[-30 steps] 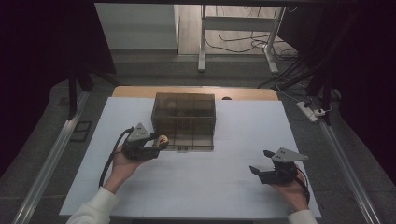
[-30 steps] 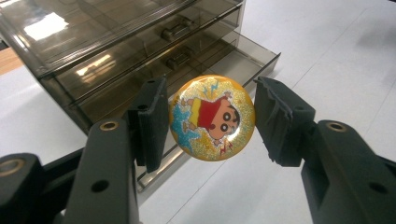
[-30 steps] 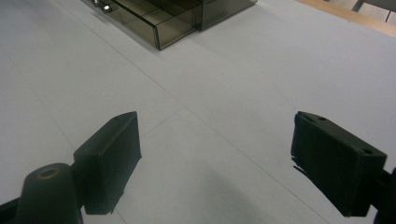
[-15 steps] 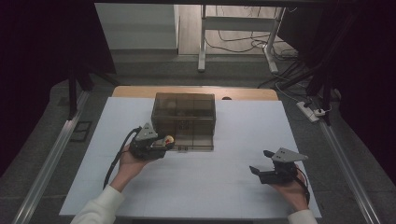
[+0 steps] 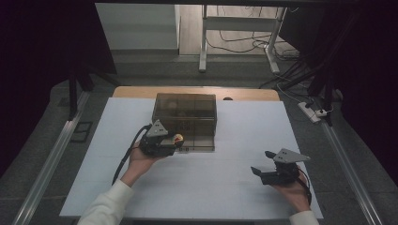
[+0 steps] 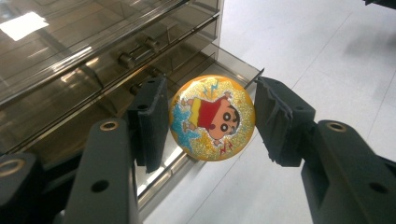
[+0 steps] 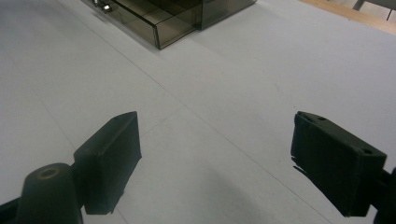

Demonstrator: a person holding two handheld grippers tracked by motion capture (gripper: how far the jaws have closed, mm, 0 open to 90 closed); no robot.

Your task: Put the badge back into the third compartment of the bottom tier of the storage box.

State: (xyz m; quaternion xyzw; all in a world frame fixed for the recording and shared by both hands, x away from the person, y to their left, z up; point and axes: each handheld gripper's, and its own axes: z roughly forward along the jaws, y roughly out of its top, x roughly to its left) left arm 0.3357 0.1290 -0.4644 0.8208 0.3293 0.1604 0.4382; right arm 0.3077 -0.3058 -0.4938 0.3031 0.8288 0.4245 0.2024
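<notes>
A round gold glitter badge (image 6: 212, 117) with a cartoon child in a red shirt sits between the black pads of my left gripper (image 6: 210, 123), which is shut on its edges. In the high view that left gripper (image 5: 177, 141) holds the badge (image 5: 179, 138) just above the pulled-out bottom drawer (image 5: 199, 143) of a smoky see-through drawer box (image 5: 184, 110). The left gripper view has the box (image 6: 70, 51) behind and left of the badge. My right gripper (image 5: 262, 162) rests low over the white table at the right, open, with nothing between its jaws (image 7: 215, 158).
A white sheet (image 5: 244, 126) covers the table, with a wooden strip (image 5: 141, 92) along its far edge. The open drawer's corner (image 7: 159, 21) lies far ahead of the right gripper. Beyond the table are a frame, floor cables and a power strip (image 5: 313, 112).
My left hand has carried the badge to the right, from beside the drawer box's left front corner to over the open drawer. The right hand has stayed put.
</notes>
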